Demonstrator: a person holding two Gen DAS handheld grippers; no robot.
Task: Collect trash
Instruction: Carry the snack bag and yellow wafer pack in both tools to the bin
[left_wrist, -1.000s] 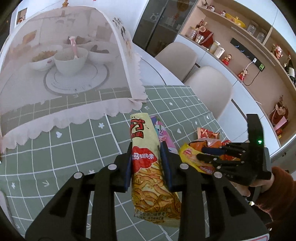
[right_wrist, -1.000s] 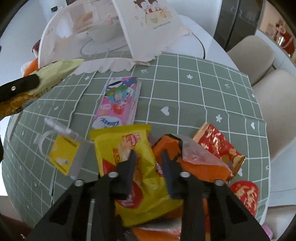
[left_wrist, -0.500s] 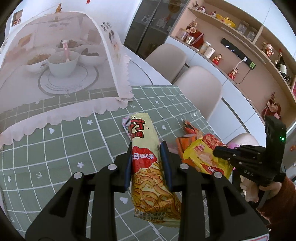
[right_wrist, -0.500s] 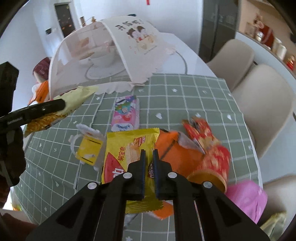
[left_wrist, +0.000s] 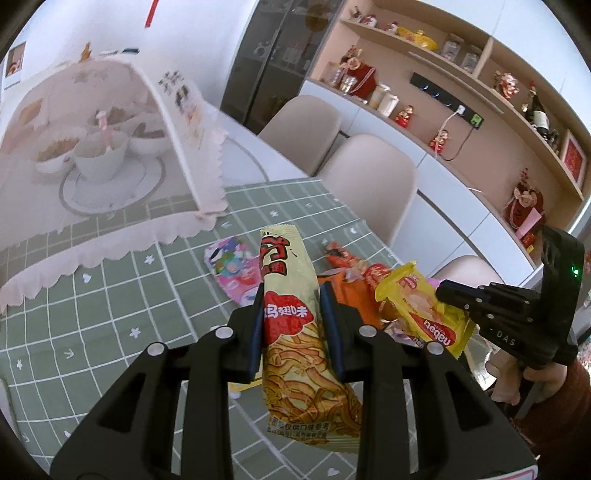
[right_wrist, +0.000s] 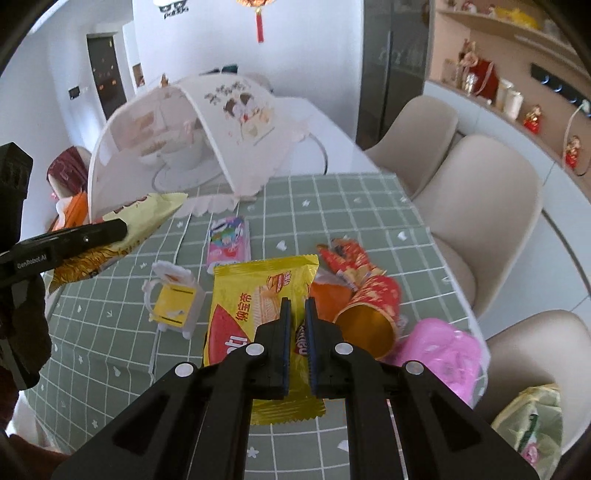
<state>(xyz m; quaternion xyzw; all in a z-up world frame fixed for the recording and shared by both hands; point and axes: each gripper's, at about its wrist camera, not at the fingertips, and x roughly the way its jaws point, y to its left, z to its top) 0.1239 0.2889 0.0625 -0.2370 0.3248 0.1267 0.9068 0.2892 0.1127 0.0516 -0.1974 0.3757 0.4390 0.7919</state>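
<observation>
Wafer packet (right_wrist: 258, 295) mid-part hidden by right tongs (right_wrist: 297, 314)

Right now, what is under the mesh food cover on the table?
Through the mesh food cover, white bowls holding food sit on a round white plate. The netting blurs them, so what the food is cannot be told.

Left tool (left_wrist: 291, 325) and right tool (right_wrist: 297, 339) both clamped shut, angled downward

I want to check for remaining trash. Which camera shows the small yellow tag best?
The right wrist view: the yellow tag lies fully visible on the green tablecloth. The left wrist view shows only a yellow sliver behind the left tongs.
</observation>
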